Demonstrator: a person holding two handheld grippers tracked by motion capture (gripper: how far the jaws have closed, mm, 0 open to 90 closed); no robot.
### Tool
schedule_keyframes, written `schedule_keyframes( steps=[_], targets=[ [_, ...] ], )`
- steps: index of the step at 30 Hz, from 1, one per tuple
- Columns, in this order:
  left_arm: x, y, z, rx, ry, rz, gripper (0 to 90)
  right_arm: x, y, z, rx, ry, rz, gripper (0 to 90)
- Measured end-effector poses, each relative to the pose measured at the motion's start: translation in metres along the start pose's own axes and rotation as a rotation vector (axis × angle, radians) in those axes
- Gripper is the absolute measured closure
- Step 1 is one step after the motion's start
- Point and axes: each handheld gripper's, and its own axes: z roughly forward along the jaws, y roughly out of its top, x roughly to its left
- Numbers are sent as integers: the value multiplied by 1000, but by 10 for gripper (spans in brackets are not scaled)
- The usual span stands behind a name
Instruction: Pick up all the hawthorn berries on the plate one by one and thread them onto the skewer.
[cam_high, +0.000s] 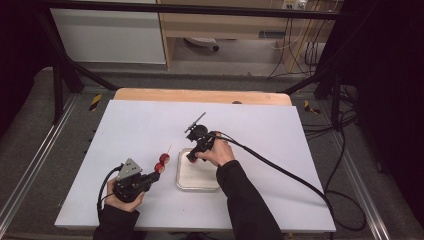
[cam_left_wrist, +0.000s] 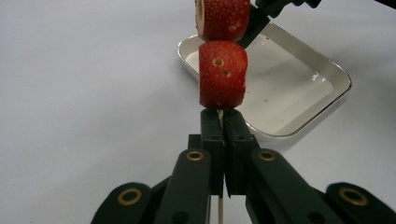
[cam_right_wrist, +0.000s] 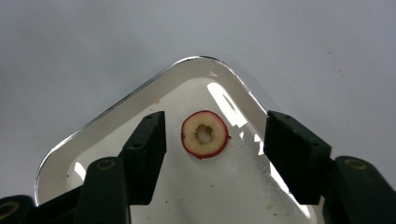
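On the white counter (cam_high: 150, 130), near its front edge, L gripper (cam_high: 156, 171) sits low w/ its jaws pinched tight on a thin wooden skewer (cam_left_wrist: 220, 210). Skewer carries two red fruit pieces (cam_left_wrist: 222, 74), stacked one above the other just past the jaw tips; lower piece almost touches the tips. In the high view the skewer points up and away from the person, bare tip poking out beyond the fruit.

R gripper (cam_high: 191, 159) hangs over the metal tray (cam_high: 181, 180), which lies just R of the skewered fruit, near counter centre-front. Its jaws are partway apart, gripping nothing. Between them in the right gripper view, lying flat on the tray floor near one corner, is a cut fruit slice (cam_right_wrist: 205, 134): red skin ring, pale flesh, hole through the middle. Neither pad touches it; L pad is nearer, R pad well off.

Tray floor looks wet w/ a few small specks. Black cable (cam_high: 280, 167) trails from R gripper across the counter to its R edge.
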Motion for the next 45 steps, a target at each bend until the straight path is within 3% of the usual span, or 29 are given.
schedule_keyframes(
  steps=[10, 13, 15, 25, 37, 41, 45],
  targets=[
    [-1, 0, 0, 0, -3, 2, 881, 3, 7, 16, 80, 25, -10, 506],
    [-1, 0, 0, 0, -3, 1, 881, 0, 7, 18, 79, 22, -28, 531],
    [-1, 0, 0, -1, -3, 2, 881, 0, 7, 19, 90, 25, -5, 551],
    [-1, 0, -1, -3, -3, 3, 881, -2, 7, 23, 102, 31, -10, 614],
    [-4, 0, -1, -5, -2, 8, 881, 6, 4, -9, 47, 29, 75, 618],
    [-6, 1, -1, -6, -3, 14, 881, 10, -3, -21, -7, 49, 118, 618],
    [-9, 2, -1, -11, -5, 15, 880, 9, -17, -34, -95, 81, 196, 619]
  ],
)
